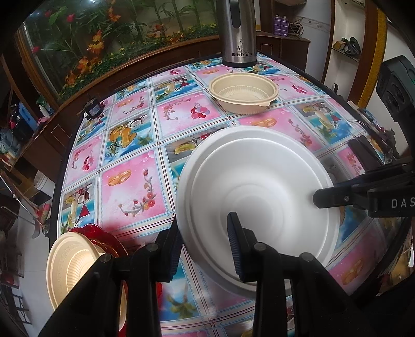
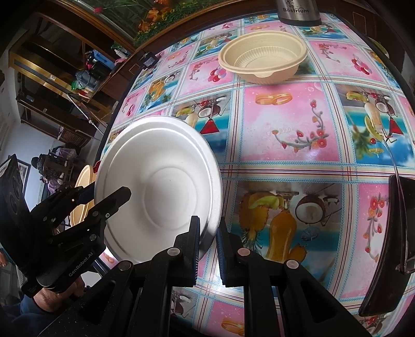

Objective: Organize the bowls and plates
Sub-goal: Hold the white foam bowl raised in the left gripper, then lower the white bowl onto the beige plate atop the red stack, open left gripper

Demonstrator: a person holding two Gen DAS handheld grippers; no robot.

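A white foam plate (image 1: 259, 186) (image 2: 160, 186) hangs tilted above the table, its ringed face towards both cameras. A second white rim shows offset behind it, so it may be two stacked plates. My left gripper (image 1: 205, 225) is shut on its near rim, one finger on each face. My right gripper (image 2: 208, 223) is shut on the opposite rim, and shows in the left wrist view as a black finger (image 1: 324, 199) on the plate. A beige ribbed bowl (image 1: 243, 93) (image 2: 263, 57) stands upright farther back. A beige plate (image 1: 70, 264) lies on a red plate (image 1: 103, 236) at the near left.
A steel flask (image 1: 237, 31) (image 2: 298, 10) stands behind the bowl. A small black adapter (image 1: 93, 110) lies at the table's far left edge. A dark flat object (image 2: 389, 246) lies on the right side. The tablecloth (image 2: 298, 129) has a pink and blue pattern.
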